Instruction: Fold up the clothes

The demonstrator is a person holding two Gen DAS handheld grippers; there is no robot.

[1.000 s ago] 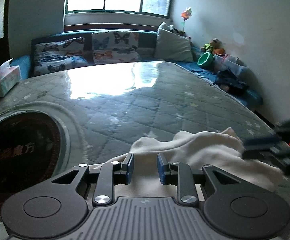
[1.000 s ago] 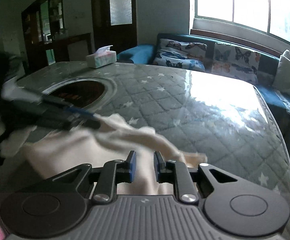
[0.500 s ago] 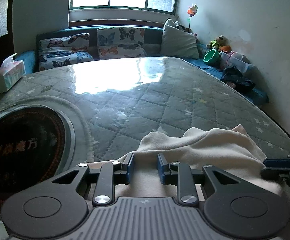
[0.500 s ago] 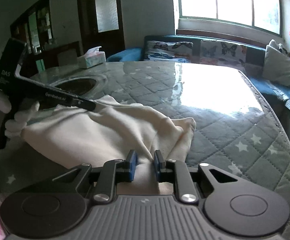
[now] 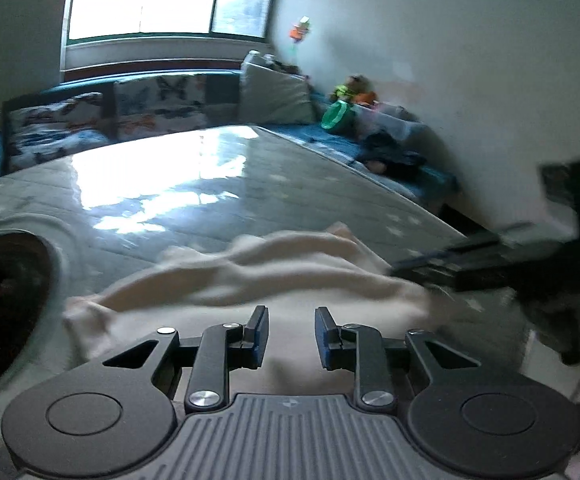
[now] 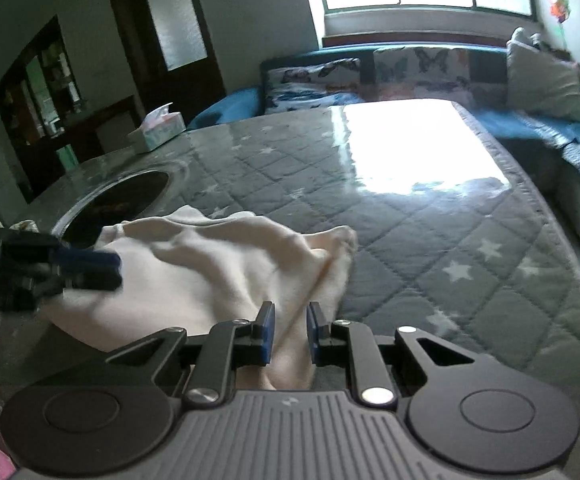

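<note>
A cream garment (image 5: 274, 276) lies bunched on the quilted grey table cover near the front edge; it also shows in the right wrist view (image 6: 210, 264). My left gripper (image 5: 291, 336) sits over the garment's near edge, jaws narrowly parted with cloth between them. My right gripper (image 6: 290, 332) is at the garment's right end, jaws narrowly parted around a fold of cloth. Each gripper shows blurred in the other's view, the right one (image 5: 449, 264) at the cloth's right end, the left one (image 6: 86, 268) at its left end.
The table cover (image 6: 429, 216) has a dark round inset (image 6: 118, 200) at the left and a tissue box (image 6: 156, 128) beyond it. A blue sofa with butterfly cushions (image 6: 369, 76) runs behind, under the window. Toys and a green bowl (image 5: 335, 116) sit at the right wall.
Both grippers have moved; the views are blurred. The garment has shifted and bunched up more, its folds now ridged across the middle. The left jaws stand slightly wider.
</note>
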